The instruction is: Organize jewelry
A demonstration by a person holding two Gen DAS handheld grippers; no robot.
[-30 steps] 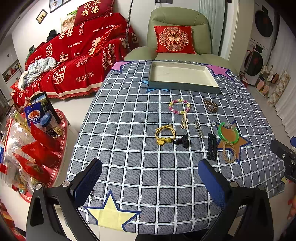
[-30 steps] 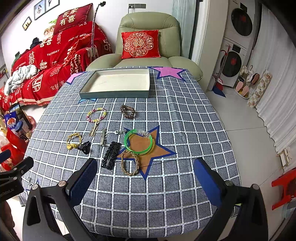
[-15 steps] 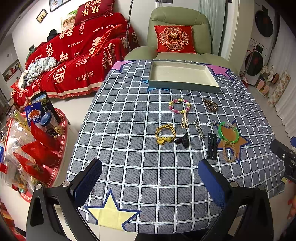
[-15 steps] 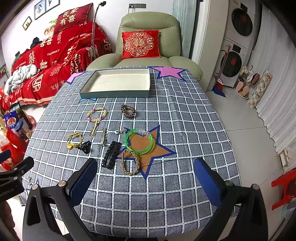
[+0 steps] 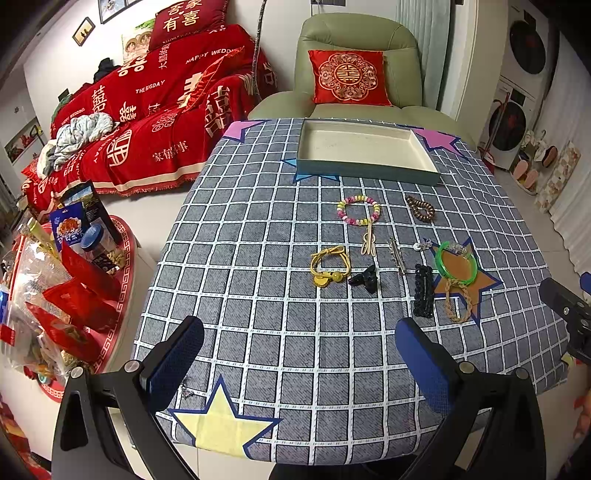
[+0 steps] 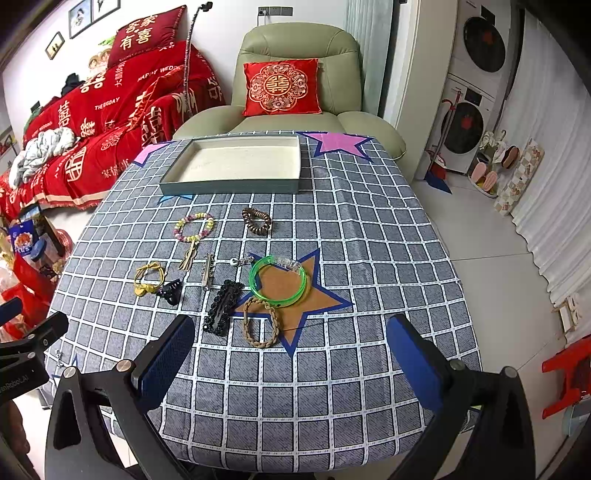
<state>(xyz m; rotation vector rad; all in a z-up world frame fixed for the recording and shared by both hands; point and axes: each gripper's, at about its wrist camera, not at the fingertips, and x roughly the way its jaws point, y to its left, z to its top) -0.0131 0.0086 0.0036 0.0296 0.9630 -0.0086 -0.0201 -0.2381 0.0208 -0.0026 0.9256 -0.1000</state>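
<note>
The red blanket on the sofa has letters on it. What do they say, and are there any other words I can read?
"HAPPY WEDD", cut off by a fold: red blanket.
"THEBIGDAY": same blanket.
"有喜": red pillow atop the sofa.
"家有喜事": blanket's lower edge.
"囍": red cushion on the green armchair.
Blue snack box: too blurred to read.

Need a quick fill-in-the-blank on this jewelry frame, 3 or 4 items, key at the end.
1. The tray at the far end of the table holds ____ pieces of jewelry.
2. The green bangle lies on the ____ star of the tablecloth.
3. Both the left gripper and the right gripper hover with jaws ____.
4. The braided tan loop lies right beside the ____ hair clip.

Missing words: no; orange; open; black
</note>
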